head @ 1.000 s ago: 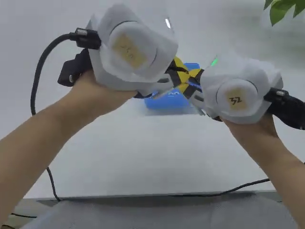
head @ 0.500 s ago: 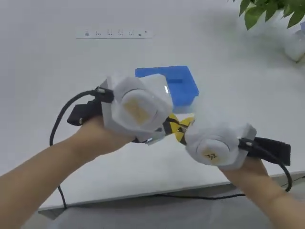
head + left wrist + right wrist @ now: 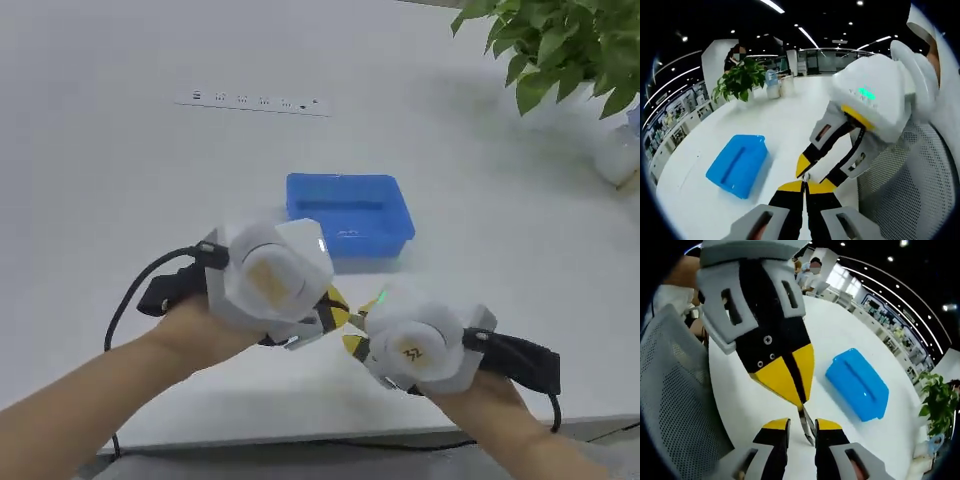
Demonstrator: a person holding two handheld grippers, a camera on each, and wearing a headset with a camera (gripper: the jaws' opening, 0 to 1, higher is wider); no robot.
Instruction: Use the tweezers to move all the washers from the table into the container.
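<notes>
Since the tweezers are shared by both grippers, the step in hand is judged to be tool setup, before any pickup. One table (image 3: 120, 200) carries one blue container (image 3: 349, 210), mid-table beyond two grippers. Left gripper (image 3: 805, 186): jaws clamped on one pair of tweezers (image 3: 807, 425). Right gripper (image 3: 820, 172): jaws apart, astride it. Next, seat the tool in one gripper. Washers: none discernible.

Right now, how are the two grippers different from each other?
The left gripper has its fingers shut, pinching the tweezers. The right gripper has its fingers apart, with the tweezers in the gap. The right gripper's round label reads 32, but the left gripper's label is too blurred to read. Both have white bodies and yellow-tipped black fingers, and they meet tip to tip above the table.
</notes>
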